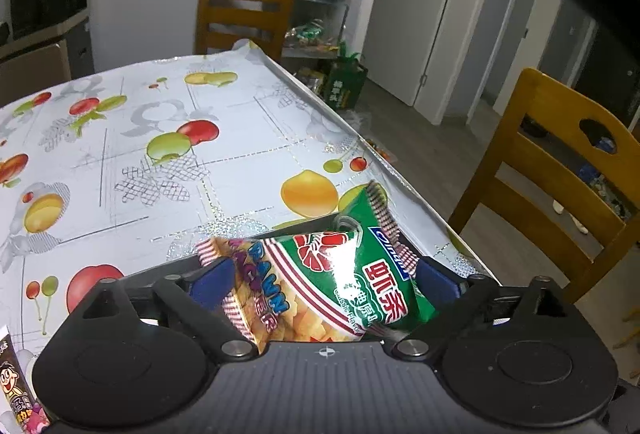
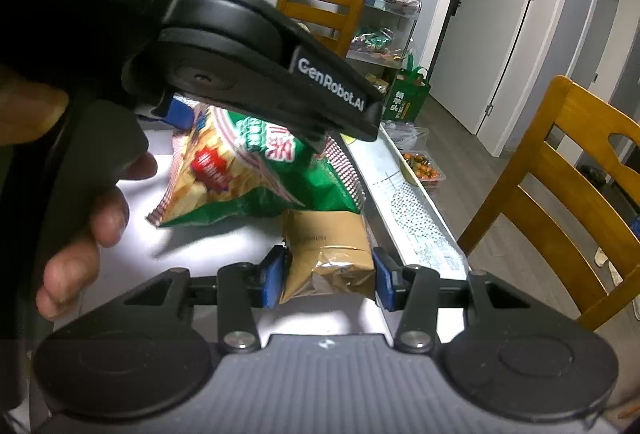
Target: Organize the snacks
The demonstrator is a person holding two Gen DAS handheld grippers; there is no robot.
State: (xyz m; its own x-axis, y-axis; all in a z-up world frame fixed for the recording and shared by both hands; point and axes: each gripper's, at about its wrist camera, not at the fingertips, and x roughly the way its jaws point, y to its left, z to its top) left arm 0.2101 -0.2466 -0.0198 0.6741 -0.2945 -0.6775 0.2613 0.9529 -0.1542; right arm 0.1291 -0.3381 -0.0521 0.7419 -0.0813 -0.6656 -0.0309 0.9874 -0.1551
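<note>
**A:** What is on the left side?

**B:** The left gripper (image 1: 320, 274) has its blue fingers (image 1: 210, 282) spread very wide, with a green prawn-cracker bag (image 1: 340, 274) sitting between them. In the right wrist view the same bag (image 2: 244, 170) hangs above the tabletop (image 1: 160, 138) from that gripper, tilted, one corner pointing down. The fingers look to be touching the bag's sides, though how firmly they press is hard to judge from so close.

**A:** And the right side?

**B:** The right gripper (image 2: 328, 280) has its fingers (image 2: 274, 280) set fairly narrow, pressed against both sides of a small brown snack packet (image 2: 328, 254). The packet is near the tabletop's right edge, just below and in front of the green bag.

**A:** Anything else nearby?

**B:** A person's hand (image 2: 88, 218) curls around the left gripper's handle. The tabletop wears a fruit-print cover. At its near-left corner lies part of a white packet with a cartoon face (image 1: 16, 390). A wooden chair (image 1: 560, 186) stands beside the right edge, another wooden chair (image 1: 244, 14) at the far edge.
</note>
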